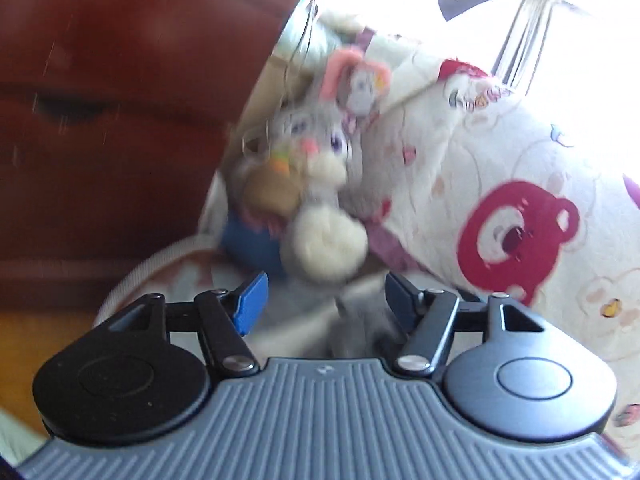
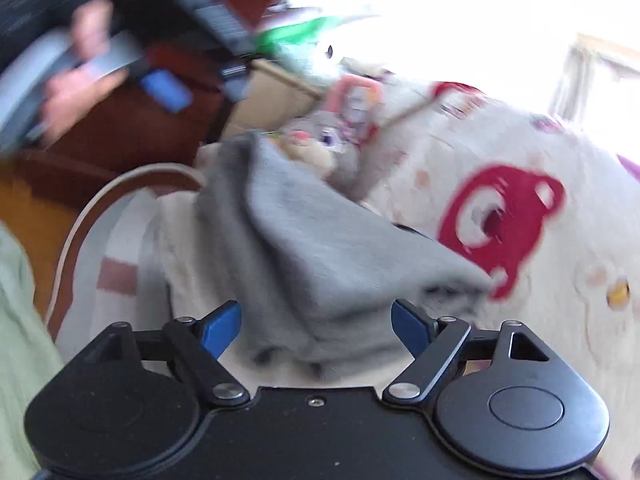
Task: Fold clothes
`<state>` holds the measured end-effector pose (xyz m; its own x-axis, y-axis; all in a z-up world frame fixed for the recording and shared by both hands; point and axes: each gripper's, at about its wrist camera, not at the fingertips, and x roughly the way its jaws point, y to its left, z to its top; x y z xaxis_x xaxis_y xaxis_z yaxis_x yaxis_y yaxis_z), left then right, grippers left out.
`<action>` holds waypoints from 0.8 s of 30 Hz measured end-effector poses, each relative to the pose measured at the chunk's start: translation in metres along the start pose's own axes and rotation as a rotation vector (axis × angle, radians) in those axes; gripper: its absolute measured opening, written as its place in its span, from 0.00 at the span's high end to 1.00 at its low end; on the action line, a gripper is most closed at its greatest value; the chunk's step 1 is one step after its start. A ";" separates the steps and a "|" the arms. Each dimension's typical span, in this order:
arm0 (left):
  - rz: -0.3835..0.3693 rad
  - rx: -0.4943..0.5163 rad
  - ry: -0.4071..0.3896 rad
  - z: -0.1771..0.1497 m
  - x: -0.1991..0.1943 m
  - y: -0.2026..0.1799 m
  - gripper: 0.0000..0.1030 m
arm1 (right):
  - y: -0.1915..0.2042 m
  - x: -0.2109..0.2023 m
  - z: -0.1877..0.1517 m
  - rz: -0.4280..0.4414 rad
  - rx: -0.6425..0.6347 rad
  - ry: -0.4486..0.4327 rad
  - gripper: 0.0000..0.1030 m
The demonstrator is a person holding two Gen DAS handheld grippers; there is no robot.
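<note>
Right wrist: blurred grey garment (image 2: 320,264).

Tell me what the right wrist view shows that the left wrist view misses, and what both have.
Only the right wrist view shows the folded grey garment whole, lying ahead of the open right hand-held gripper, plus the left hand-held gripper in a blurred hand. Only the left wrist view shows the plush rabbit's white feet, ahead of its own open blue pads. Both show the rabbit and the red bear print on the cream bedding.
</note>
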<state>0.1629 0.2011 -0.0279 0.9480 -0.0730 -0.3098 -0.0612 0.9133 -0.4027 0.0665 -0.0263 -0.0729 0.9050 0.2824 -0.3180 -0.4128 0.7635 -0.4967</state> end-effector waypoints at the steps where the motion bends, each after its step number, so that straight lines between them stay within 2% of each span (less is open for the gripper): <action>1: -0.033 0.046 0.042 0.006 0.011 -0.001 0.35 | 0.007 0.005 0.005 -0.009 -0.032 -0.005 0.17; 3: -0.092 0.167 0.189 0.009 0.033 -0.010 0.34 | 0.020 0.012 0.012 -0.056 -0.125 -0.020 0.17; 4: -0.101 0.231 0.227 0.006 0.039 -0.014 0.34 | 0.020 0.013 0.011 -0.068 -0.161 -0.020 0.17; 5: -0.095 0.292 0.218 -0.001 0.040 -0.017 0.33 | 0.020 0.015 0.010 -0.079 -0.197 -0.020 0.17; 8: -0.050 0.458 0.187 -0.025 0.048 -0.020 0.20 | 0.012 0.018 0.011 -0.096 -0.230 -0.007 0.21; 9: -0.030 0.510 0.191 -0.034 0.051 -0.020 0.22 | 0.007 0.022 0.012 -0.090 -0.224 0.002 0.24; 10: -0.034 0.527 0.186 -0.038 0.053 -0.019 0.27 | 0.003 0.026 0.013 -0.079 -0.218 0.017 0.42; 11: -0.053 0.520 0.176 -0.039 0.053 -0.017 0.47 | 0.003 0.031 0.013 -0.048 -0.219 0.062 0.73; 12: -0.043 0.525 0.156 -0.041 0.054 -0.018 0.64 | 0.004 0.035 0.014 -0.038 -0.227 0.103 0.72; 14: 0.017 0.550 0.105 -0.044 0.060 -0.023 0.66 | 0.006 0.035 0.018 -0.021 -0.171 0.095 0.72; 16: 0.108 0.564 0.051 -0.044 0.062 -0.027 0.72 | 0.008 0.035 0.021 -0.003 -0.116 0.087 0.72; 17: 0.162 0.558 0.032 -0.042 0.060 -0.027 0.83 | 0.007 0.035 0.023 0.009 -0.078 0.086 0.72; 18: 0.221 0.545 0.019 -0.038 0.055 -0.024 0.91 | -0.001 0.037 0.024 0.039 0.010 0.100 0.72; 19: 0.279 0.530 0.006 -0.034 0.049 -0.022 0.91 | -0.011 0.038 0.024 0.069 0.101 0.111 0.72; 21: 0.296 0.434 -0.010 -0.018 0.032 -0.008 0.91 | -0.036 0.038 0.014 0.141 0.306 0.111 0.72; 22: 0.256 0.379 -0.019 -0.009 0.022 -0.001 0.91 | -0.043 0.037 0.009 0.165 0.349 0.104 0.72; 24: 0.141 0.349 -0.033 0.004 0.009 -0.002 0.86 | -0.043 0.033 0.001 0.176 0.328 0.094 0.72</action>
<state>0.1731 0.1997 -0.0265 0.9477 0.0705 -0.3113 -0.0869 0.9954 -0.0391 0.1147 -0.0490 -0.0611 0.8037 0.3825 -0.4557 -0.4923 0.8577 -0.1482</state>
